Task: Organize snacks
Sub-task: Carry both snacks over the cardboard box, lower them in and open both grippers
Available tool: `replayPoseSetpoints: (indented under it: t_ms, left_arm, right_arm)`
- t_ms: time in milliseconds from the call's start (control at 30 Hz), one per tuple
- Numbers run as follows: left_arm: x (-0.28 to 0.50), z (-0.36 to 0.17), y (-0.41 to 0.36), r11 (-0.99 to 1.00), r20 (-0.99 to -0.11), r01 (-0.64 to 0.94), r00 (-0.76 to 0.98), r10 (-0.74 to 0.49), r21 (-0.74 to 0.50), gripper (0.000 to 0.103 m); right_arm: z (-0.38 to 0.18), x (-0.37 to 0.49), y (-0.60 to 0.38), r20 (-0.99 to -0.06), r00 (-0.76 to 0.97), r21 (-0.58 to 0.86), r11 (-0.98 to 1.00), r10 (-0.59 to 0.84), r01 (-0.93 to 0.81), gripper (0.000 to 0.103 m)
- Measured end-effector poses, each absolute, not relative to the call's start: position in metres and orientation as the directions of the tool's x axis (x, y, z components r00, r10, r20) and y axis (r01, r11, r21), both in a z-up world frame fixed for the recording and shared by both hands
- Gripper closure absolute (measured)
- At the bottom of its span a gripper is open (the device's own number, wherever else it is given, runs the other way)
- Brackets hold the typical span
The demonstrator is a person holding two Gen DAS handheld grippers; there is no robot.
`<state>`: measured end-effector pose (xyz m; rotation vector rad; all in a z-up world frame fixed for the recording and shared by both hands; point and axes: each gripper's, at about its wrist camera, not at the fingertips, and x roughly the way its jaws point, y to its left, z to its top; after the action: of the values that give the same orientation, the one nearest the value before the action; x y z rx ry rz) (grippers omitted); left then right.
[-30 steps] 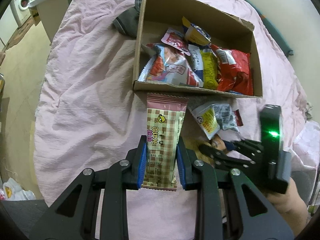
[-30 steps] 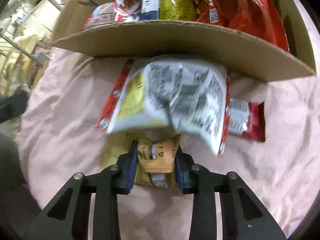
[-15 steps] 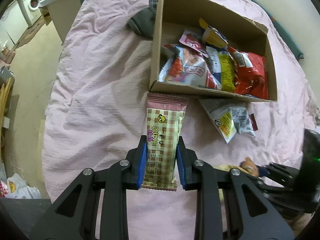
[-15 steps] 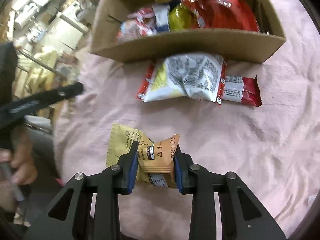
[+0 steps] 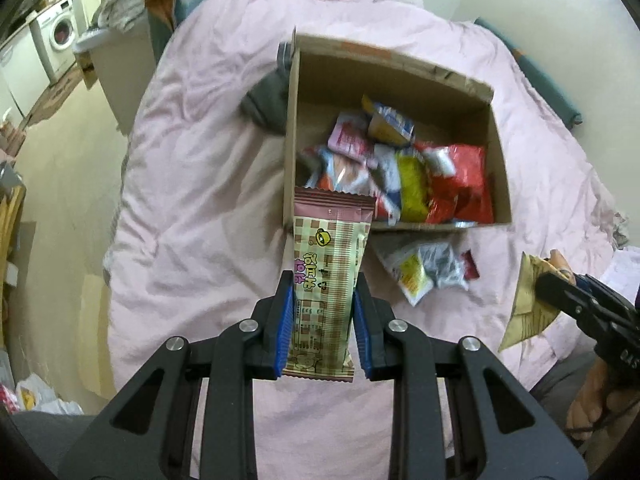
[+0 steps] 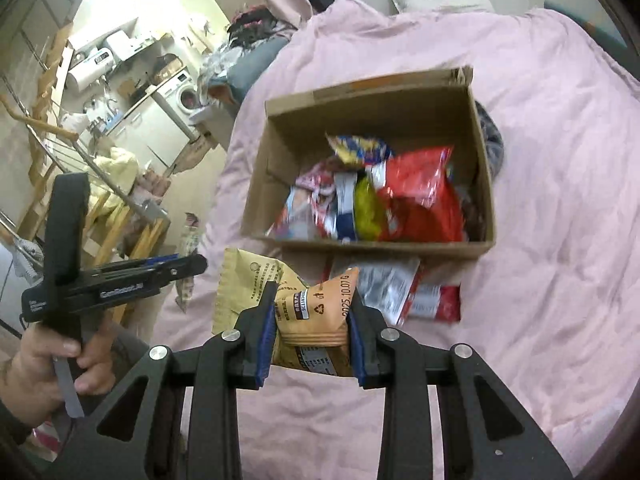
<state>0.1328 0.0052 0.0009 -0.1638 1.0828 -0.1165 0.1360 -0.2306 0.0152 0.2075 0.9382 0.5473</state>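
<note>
Left gripper [image 5: 322, 316] fingers pinch pink bar [image 5: 326, 280]; right gripper [image 6: 311, 334] fingers pinch yellow packet [image 6: 308, 312]. Both high; could miss box [image 5: 292, 140], land on bed [image 5: 200, 200].

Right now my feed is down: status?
Left tool shut on pink bar. Right tool shut on tan pack. Box ahead, nothing blocking.

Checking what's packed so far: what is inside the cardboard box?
Inside the brown cardboard box, a loose pile: red bag, yellow packet, blue-and-yellow packet. Anything beneath them is covered.
</note>
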Motion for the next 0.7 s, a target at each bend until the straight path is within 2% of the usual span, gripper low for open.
replayPoseSetpoints:
  t_ms: [300, 433, 700]
  left_arm:
    - [0.176, 0.030, 0.010, 0.985, -0.835, 0.009, 0.529, -0.150, -0.171, 0.080]
    - [0.197, 0.034, 0.008, 0.982, -0.825, 0.004, 0.543, -0.159, -0.187, 0.080]
    - [0.238, 0.018, -0.007, 0.988, -0.798, 0.015, 0.587, -0.134, -0.155, 0.080]
  right_arm:
    - [0.047, 0.191, -0.258, -0.655, 0.567, 0.406, 0.866, 0.499, -0.293, 0.070]
    - [0.050, 0.219, -0.267, -0.619, 0.568, 0.494, 0.831, 0.543, -0.257, 0.070]
    - [0.026, 0.259, -0.261, -0.658, 0.562, 0.458, 0.859, 0.501, -0.229, 0.070]
